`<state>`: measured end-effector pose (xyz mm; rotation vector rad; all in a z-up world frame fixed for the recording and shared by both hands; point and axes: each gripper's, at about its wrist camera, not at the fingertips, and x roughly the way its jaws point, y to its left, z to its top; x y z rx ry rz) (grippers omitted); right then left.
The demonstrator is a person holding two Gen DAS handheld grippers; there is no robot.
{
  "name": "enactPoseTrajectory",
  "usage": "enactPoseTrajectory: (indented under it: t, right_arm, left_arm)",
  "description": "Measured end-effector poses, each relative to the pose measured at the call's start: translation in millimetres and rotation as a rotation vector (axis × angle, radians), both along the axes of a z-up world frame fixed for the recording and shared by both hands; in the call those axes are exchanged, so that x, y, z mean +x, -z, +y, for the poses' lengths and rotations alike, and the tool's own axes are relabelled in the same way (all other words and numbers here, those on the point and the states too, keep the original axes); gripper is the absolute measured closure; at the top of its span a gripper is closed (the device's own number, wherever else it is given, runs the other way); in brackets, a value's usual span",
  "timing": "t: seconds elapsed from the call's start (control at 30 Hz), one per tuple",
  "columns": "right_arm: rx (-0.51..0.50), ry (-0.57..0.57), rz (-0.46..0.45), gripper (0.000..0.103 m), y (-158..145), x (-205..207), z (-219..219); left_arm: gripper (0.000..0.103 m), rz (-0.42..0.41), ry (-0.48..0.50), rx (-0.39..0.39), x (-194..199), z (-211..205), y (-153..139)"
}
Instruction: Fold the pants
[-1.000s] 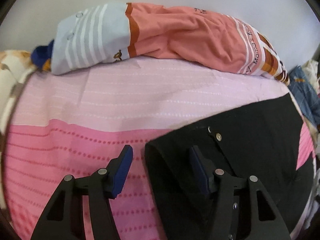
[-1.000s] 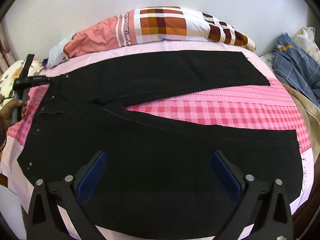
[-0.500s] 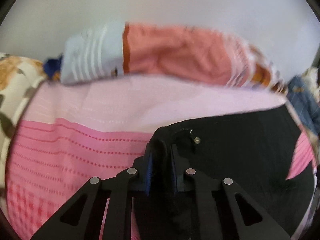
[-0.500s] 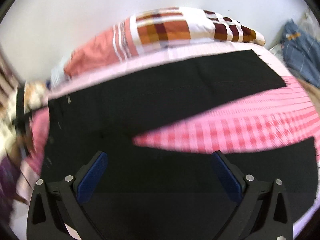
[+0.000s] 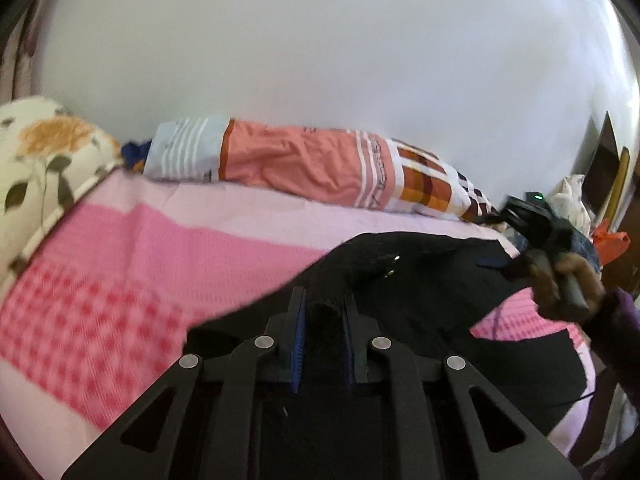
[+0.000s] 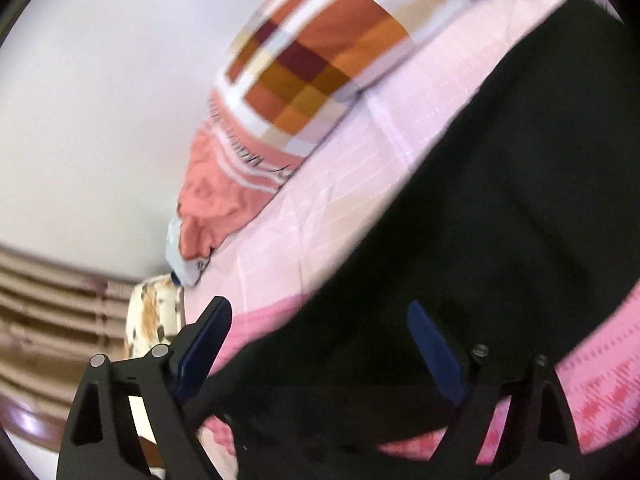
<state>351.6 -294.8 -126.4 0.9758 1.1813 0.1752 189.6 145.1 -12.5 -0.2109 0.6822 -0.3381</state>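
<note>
The black pants [image 5: 420, 292] lie on a pink bedspread [image 5: 120, 272]. My left gripper [image 5: 322, 312] is shut on the pants' waistband corner, near two metal snaps [image 5: 394, 266], and holds it raised off the bed. The right gripper shows in the left wrist view [image 5: 532, 236], held in a hand above the pants. In the right wrist view the right gripper [image 6: 318, 332] is open, tilted, with blue pads straddling the black pants [image 6: 500, 200]; nothing is pinched between them.
A long pillow in salmon, white and orange checks [image 5: 320, 168] lies along the white wall at the bed's far edge. A floral pillow [image 5: 44, 168] sits at the left. Other clothes and an orange item [image 5: 608, 240] pile up at the right.
My left gripper closed on the waistband corner and lifted it, pulling the pants up and over. My right gripper swung and tilted toward the far leg, still open.
</note>
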Motion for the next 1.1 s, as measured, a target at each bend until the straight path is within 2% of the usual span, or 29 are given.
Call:
enactPoseTrajectory:
  t: [0.1, 0.13, 0.17, 0.27, 0.37, 0.47, 0.63, 0.77, 0.9, 0.97, 1.03, 1.1]
  right_arm:
    - [0.015, 0.03, 0.058, 0.043, 19.9, 11.7, -6.3]
    - [0.0, 0.026, 0.088, 0.072, 27.3, 15.9, -6.3]
    - [0.0, 0.03, 0.106, 0.094, 32.4, 17.2, -9.0]
    - [0.033, 0.057, 0.089, 0.096, 33.7, 7.0, -10.1]
    - [-0.01, 0.05, -0.011, 0.096, 8.8, -21.0, -9.1]
    - [-0.005, 0.04, -0.064, 0.096, -18.9, -68.3, -9.2]
    - [0.012, 0.007, -0.052, 0.097, -35.6, -151.3, -0.8]
    - [0.038, -0.032, 0.042, 0.097, -17.0, -213.5, 22.0]
    - [0.111, -0.053, 0.186, 0.097, 29.5, -263.3, 40.2]
    - [0.151, -0.045, 0.229, 0.097, 46.2, -273.7, 42.8]
    - [0.158, -0.045, 0.208, 0.097, 46.3, -275.6, 41.2]
    - [0.148, -0.067, 0.18, 0.097, 41.7, -277.8, 42.6]
  left_arm:
    - [0.087, 0.034, -0.01, -0.032, -8.9, 0.0, 2.7]
    - [0.087, 0.041, -0.011, -0.038, -11.1, -0.4, 2.9]
    - [0.087, 0.052, -0.012, -0.044, -12.0, -0.6, 3.9]
    - [0.086, 0.079, -0.021, -0.053, -12.9, -0.4, 6.8]
    - [0.086, 0.102, -0.045, -0.064, -11.9, 5.6, 6.4]
    - [0.086, 0.127, -0.069, -0.072, -15.4, 18.1, 4.3]
    - [0.086, 0.186, -0.092, -0.062, -35.5, 33.2, 8.1]
    - [0.086, 0.239, -0.129, -0.059, -58.7, 43.3, 21.3]
    - [0.086, 0.323, -0.188, -0.055, -80.9, 55.4, 47.7]
    - [0.087, 0.364, -0.216, -0.045, -90.8, 60.9, 61.0]
    - [0.087, 0.394, -0.251, -0.019, -101.1, 65.9, 70.5]
    - [0.087, 0.369, -0.295, 0.008, -111.9, 70.5, 65.0]
